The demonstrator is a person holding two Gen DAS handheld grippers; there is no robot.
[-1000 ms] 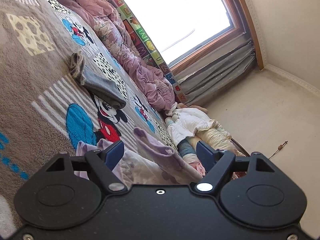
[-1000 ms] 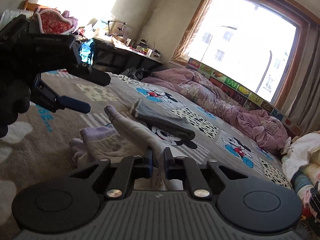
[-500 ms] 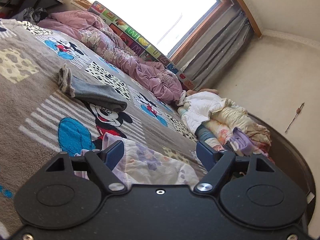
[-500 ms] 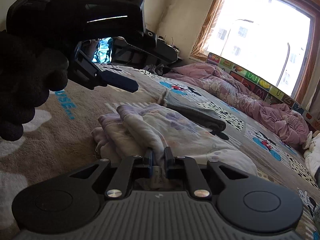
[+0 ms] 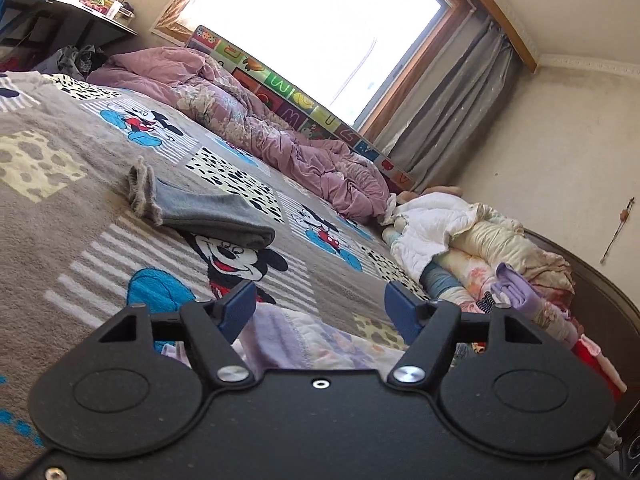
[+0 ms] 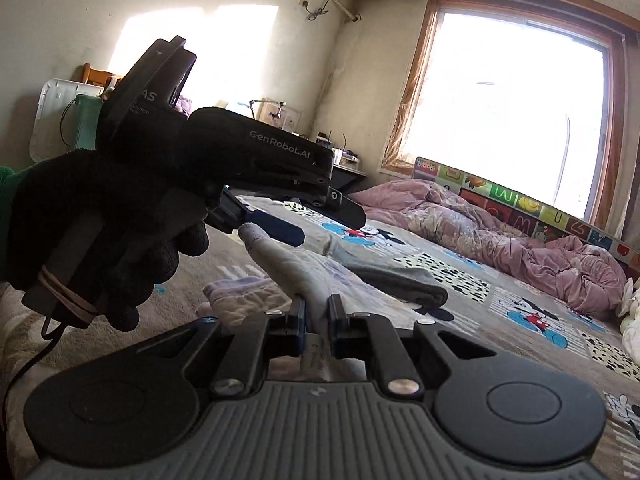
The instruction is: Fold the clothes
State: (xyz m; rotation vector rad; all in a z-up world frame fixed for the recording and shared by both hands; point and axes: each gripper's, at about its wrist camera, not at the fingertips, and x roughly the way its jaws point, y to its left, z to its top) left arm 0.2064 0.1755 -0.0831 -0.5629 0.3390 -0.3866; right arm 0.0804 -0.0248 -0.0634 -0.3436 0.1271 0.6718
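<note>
Right gripper: your right gripper is clamped tight on the pale lilac garment, blue pads pressed into a bunched fold with a white label just behind them.
Garment: from that pinch the cloth rises in a stiff ridge up toward the left gripper, its tip just under the blue finger; the rest slumps in a rumpled heap on the bed to the left.
Left gripper: your left gripper is wide apart, nothing between the two blue fingers; the lilac garment lies just below and behind them, close against the gripper body.
Left hand: in the right wrist view your gloved left hand grips the handle, with the left gripper hanging above the raised cloth; whether the finger touches the tip, you cannot tell.
Grey piece: a folded grey garment lies flat on the bed blanket, beyond the lilac one and apart from it, its frayed end pointing left.
Blanket: grey, with cartoon mouse patches and spotted squares.
Far side: a crumpled pink quilt runs along the window edge of the bed.
Pile: a heap of other clothes sits at the right end, well apart from both grippers.
Desk: a cluttered desk stands by the wall past the bed.
</note>
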